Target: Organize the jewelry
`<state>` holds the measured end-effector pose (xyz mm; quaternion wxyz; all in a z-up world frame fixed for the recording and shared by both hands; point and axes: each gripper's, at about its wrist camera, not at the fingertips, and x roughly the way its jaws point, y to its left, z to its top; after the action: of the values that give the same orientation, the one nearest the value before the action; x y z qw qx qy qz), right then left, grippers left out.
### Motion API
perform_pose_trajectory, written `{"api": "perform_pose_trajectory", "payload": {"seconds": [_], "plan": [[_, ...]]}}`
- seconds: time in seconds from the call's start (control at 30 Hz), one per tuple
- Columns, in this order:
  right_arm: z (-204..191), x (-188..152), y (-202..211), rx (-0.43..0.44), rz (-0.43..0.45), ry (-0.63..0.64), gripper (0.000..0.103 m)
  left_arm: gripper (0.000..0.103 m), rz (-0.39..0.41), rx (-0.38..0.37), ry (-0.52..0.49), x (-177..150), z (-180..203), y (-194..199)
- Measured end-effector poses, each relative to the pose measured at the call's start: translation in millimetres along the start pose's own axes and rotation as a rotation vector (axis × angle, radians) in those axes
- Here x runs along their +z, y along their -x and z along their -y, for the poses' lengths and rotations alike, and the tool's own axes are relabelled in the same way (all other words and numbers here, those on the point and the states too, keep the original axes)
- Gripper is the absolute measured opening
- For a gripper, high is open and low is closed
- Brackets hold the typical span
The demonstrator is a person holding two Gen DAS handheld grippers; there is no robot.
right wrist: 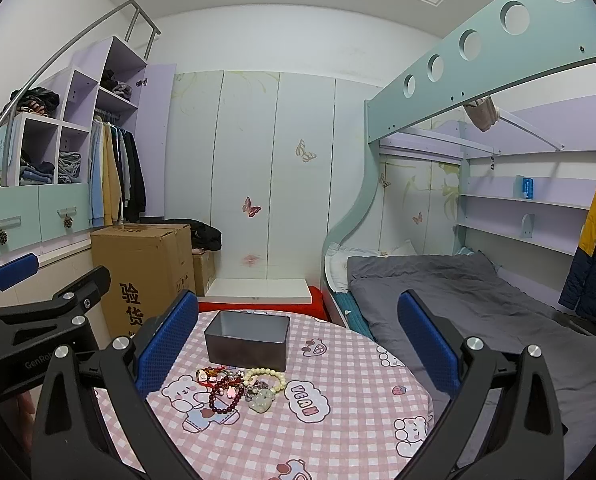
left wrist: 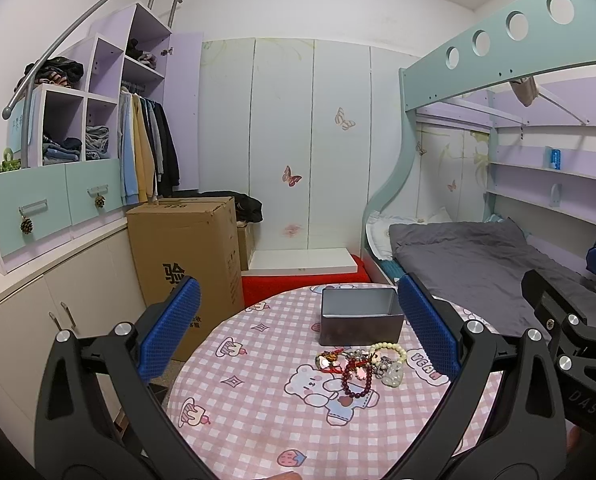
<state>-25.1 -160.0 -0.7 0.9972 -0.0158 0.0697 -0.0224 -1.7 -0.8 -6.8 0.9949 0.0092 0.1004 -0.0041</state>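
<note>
A pile of jewelry (left wrist: 357,366) lies on the round table with the pink checked cloth (left wrist: 266,412): a cream bead bracelet (left wrist: 389,350), a dark red bead bracelet (left wrist: 355,386), a pale jade pendant (left wrist: 393,376) and red-corded charms. Just behind it stands an open grey metal box (left wrist: 359,316), empty inside. The pile (right wrist: 240,388) and the box (right wrist: 248,340) also show in the right wrist view. My left gripper (left wrist: 301,328) is open and empty, held above the table in front of the pile. My right gripper (right wrist: 298,346) is open and empty, to the right of the pile.
A tall cardboard box (left wrist: 186,256) stands left of the table by beige cabinets (left wrist: 38,320). A bunk bed with grey bedding (left wrist: 477,264) lies to the right. A red mat (left wrist: 298,280) and white wardrobe doors (left wrist: 298,140) are behind the table.
</note>
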Motion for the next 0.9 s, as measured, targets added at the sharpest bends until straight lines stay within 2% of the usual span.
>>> {"api": "perform_pose_trajectory", "payload": {"seconds": [0.9], "plan": [[4,-6,-6,0.002,-0.011,-0.005,0.096,0.097,-0.009,-0.003,-0.004,-2,0,-2]]}}
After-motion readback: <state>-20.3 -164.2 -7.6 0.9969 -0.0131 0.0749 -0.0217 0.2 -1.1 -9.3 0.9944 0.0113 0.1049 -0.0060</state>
